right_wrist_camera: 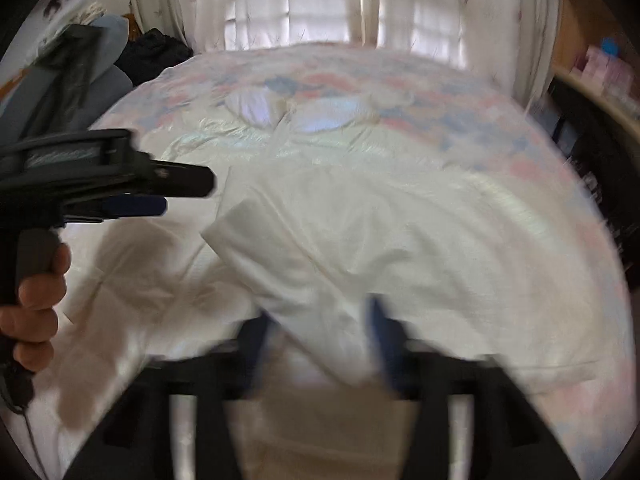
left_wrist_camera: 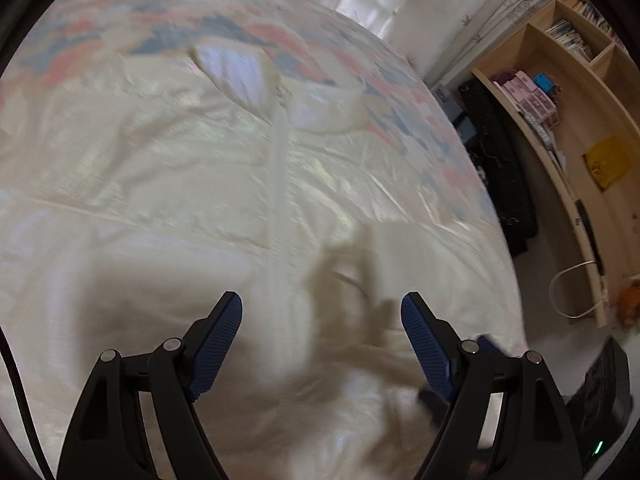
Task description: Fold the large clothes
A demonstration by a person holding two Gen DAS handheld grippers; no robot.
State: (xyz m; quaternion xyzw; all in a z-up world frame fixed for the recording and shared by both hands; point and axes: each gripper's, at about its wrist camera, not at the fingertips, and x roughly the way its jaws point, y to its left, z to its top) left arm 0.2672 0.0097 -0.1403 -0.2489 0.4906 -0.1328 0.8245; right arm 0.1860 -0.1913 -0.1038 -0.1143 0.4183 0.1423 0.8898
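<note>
Looks like you're mid-fold: both grippers' jaws spread, the right gripper [right_wrist_camera: 320, 340] with the cream jacket [right_wrist_camera: 360, 240] sleeve loose between them, the left gripper [left_wrist_camera: 322, 320] bare above it, so next grab a fresh edge.

My left claw [left_wrist_camera: 322, 322] points downward with its two blue-padded fingers [left_wrist_camera: 218, 344] spread wide and nothing between them. My left hand [right_wrist_camera: 34, 304] is wrapped round its grey handle, seen from the right wrist at the left edge, where the claw lies side-on. My right claw [right_wrist_camera: 320, 336] also tilts down, blurred, jaws standing apart with a fold of white cloth loose between the fingers
</note>
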